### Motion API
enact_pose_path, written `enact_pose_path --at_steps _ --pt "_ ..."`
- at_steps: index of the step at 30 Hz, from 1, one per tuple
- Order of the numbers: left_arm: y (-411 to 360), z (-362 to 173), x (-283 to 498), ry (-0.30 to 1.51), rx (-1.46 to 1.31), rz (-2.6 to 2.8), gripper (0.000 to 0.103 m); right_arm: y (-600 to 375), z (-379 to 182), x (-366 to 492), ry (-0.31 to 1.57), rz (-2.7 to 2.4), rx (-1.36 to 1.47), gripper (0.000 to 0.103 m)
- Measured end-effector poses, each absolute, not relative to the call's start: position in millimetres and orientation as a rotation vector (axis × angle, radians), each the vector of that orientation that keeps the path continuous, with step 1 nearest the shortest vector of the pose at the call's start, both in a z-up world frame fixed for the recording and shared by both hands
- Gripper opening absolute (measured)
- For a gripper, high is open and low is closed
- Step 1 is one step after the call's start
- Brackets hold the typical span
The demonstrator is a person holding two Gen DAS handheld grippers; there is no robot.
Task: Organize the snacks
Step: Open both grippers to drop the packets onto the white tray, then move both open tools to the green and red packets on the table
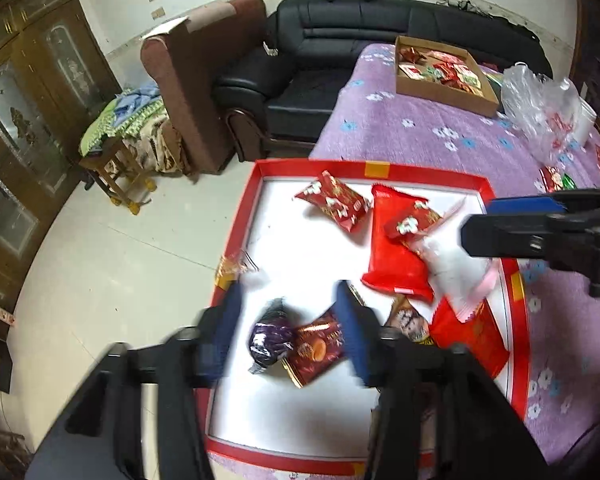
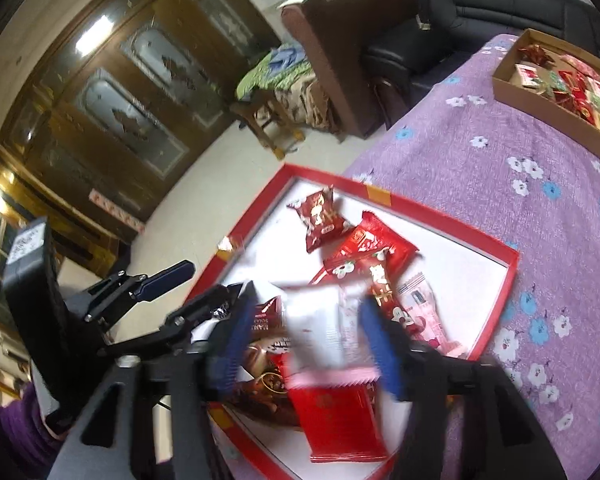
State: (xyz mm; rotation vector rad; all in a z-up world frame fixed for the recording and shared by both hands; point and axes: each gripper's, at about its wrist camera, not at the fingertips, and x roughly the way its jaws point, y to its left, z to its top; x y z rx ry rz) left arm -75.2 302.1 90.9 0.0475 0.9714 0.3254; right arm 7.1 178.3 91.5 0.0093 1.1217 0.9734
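A red-rimmed white tray [image 1: 256, 208] lies on the purple flowered cloth and holds several snack packets. My left gripper [image 1: 290, 304] is open above a purple wrapped sweet [image 1: 270, 334] and a dark red packet [image 1: 316, 350]. My right gripper [image 2: 308, 320] is open over a white and pink packet [image 2: 320, 332], which lies between its blue fingers; it also shows in the left wrist view [image 1: 452, 264]. Red packets [image 1: 396, 256] lie in the middle of the tray [image 2: 496, 280]. The right gripper's fingers [image 1: 500, 232] reach in from the right in the left wrist view.
A cardboard box [image 1: 440, 92] of assorted snacks stands at the far side of the cloth. A clear plastic bag [image 1: 540, 108] and loose sweets [image 1: 556, 178] lie at the right. The tray overhangs the table's left edge above the floor. A sofa and armchair stand behind.
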Motion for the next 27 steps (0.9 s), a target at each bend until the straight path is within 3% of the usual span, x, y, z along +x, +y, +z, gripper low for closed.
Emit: enact_pose_path --at_steps 1,19,27 --pt "300.7 92.0 -75.3 0.960 0.054 0.327 0.060 171.3 92.2 7.5 1.119 0.958 0.027 0.075" --pt "143.9 82.9 -19.1 0.957 0.226 -0.040 0.060 -84.8 41.1 14.7 1.160 0.432 0.410 0.075" --pt "80.0 68.3 13.8 1.011 0.283 -0.153 0.060 -144.7 32.2 9.5 1.149 0.323 0.457 0.075"
